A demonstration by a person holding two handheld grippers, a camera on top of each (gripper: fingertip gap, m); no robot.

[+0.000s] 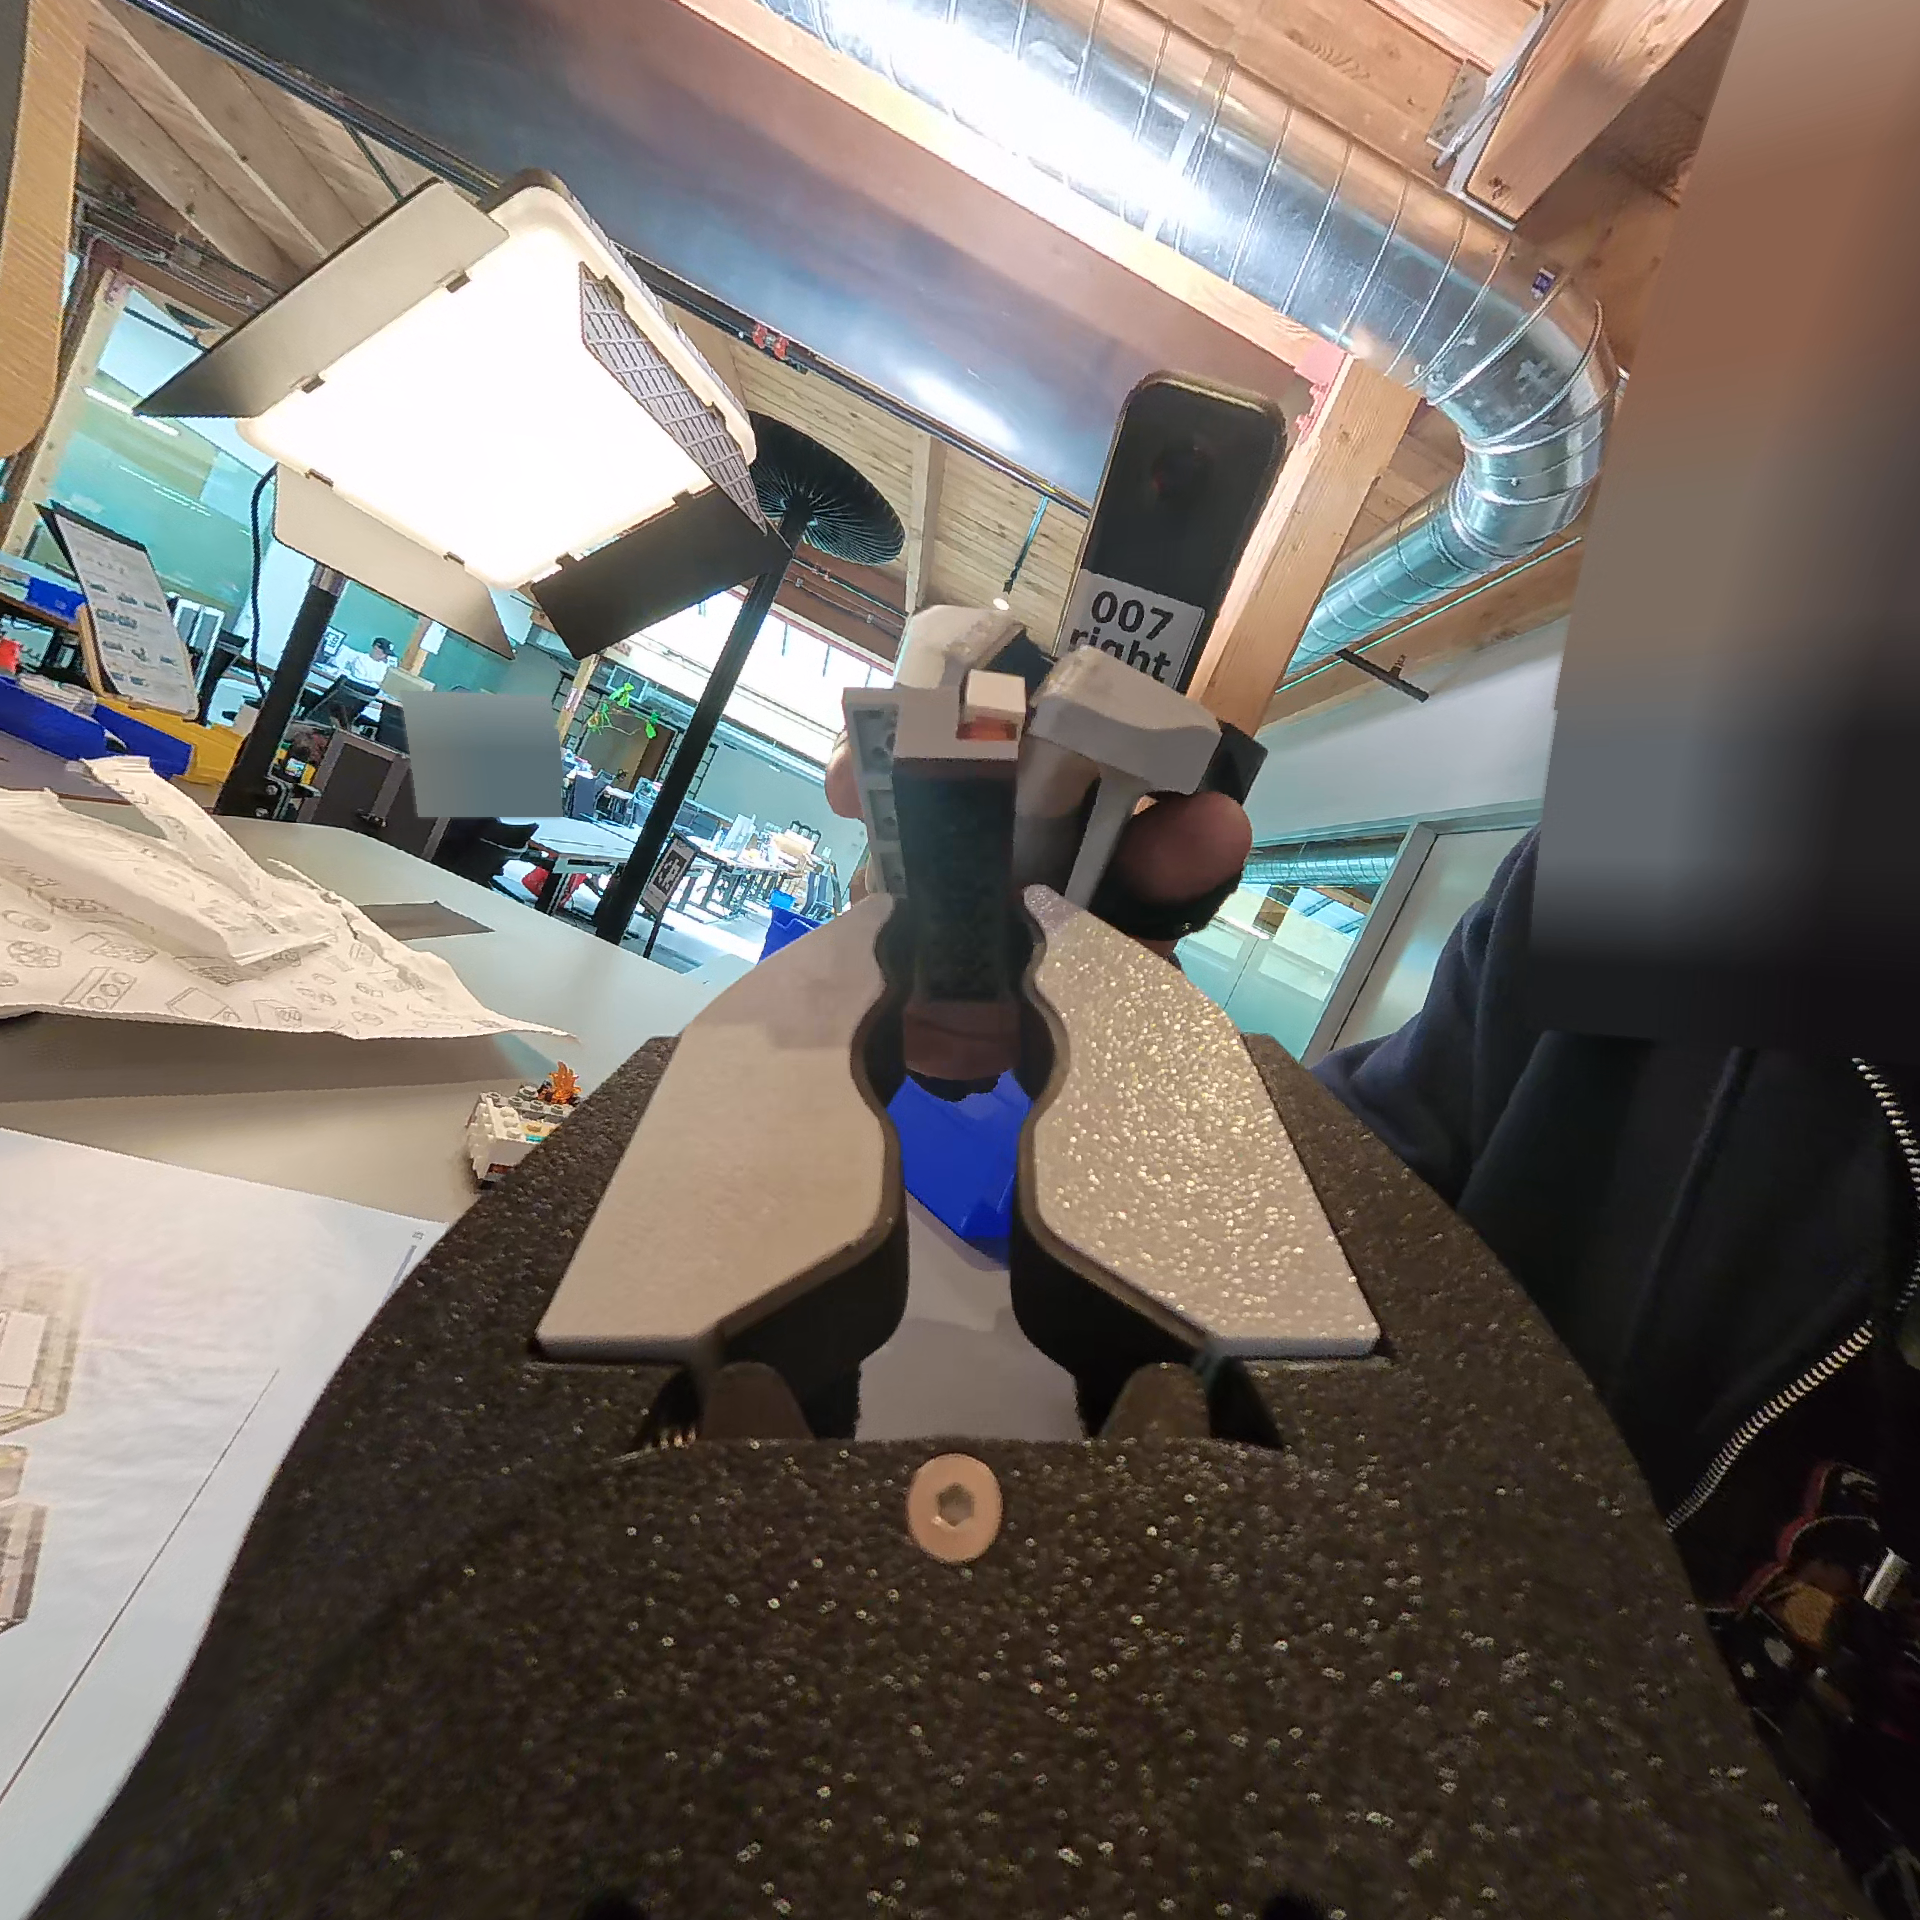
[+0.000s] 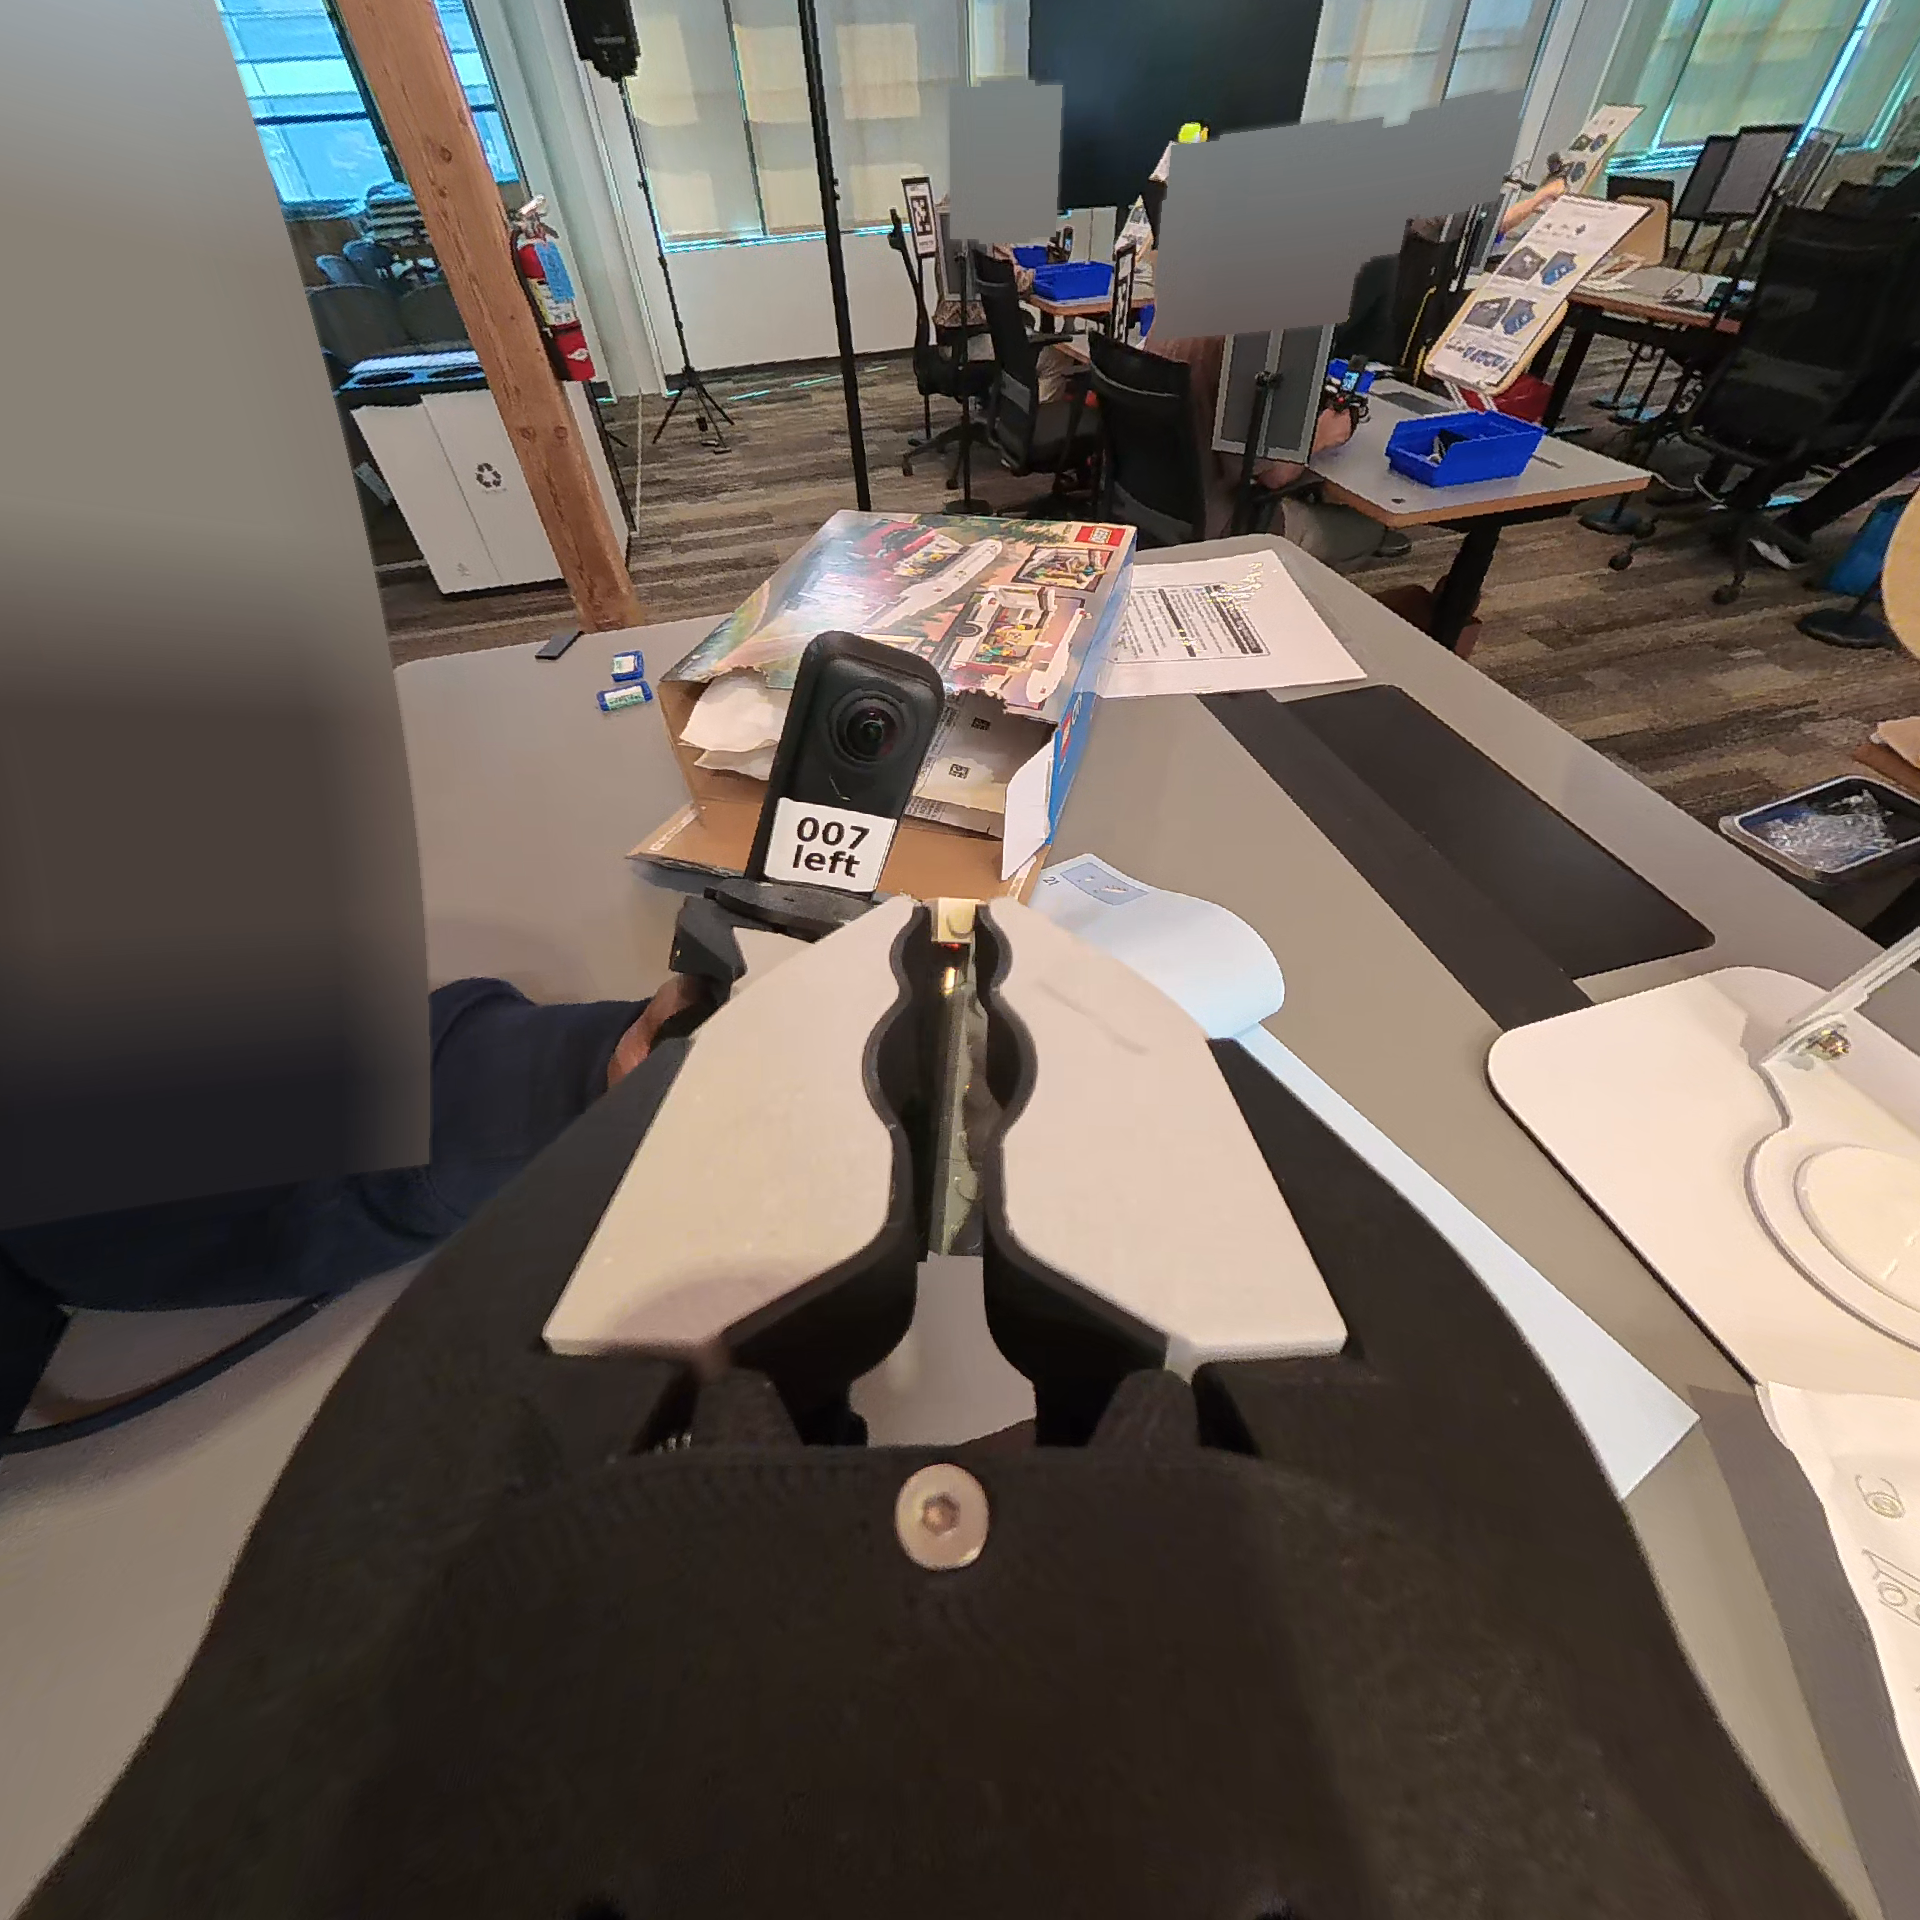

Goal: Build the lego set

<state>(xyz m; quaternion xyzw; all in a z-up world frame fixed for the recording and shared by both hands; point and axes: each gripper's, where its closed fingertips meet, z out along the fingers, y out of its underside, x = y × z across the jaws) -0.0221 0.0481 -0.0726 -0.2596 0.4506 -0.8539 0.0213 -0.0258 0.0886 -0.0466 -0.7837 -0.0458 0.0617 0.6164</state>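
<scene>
While your two grippers face each other above the grey table, the left gripper at the centre of its own view is clamped on a dark, rough-faced brick piece with a brown base, its pads pressing on both sides. Above that piece sits a grey-and-white brick assembly, and the right gripper's fingers close in on it from the upper right. In the right wrist view, your right gripper is nearly closed on a small white brick with an orange-red layer beneath it, held at the very fingertips. Just behind stands the left gripper's camera, with an opened toy box beyond and a booklet to the right.
</scene>
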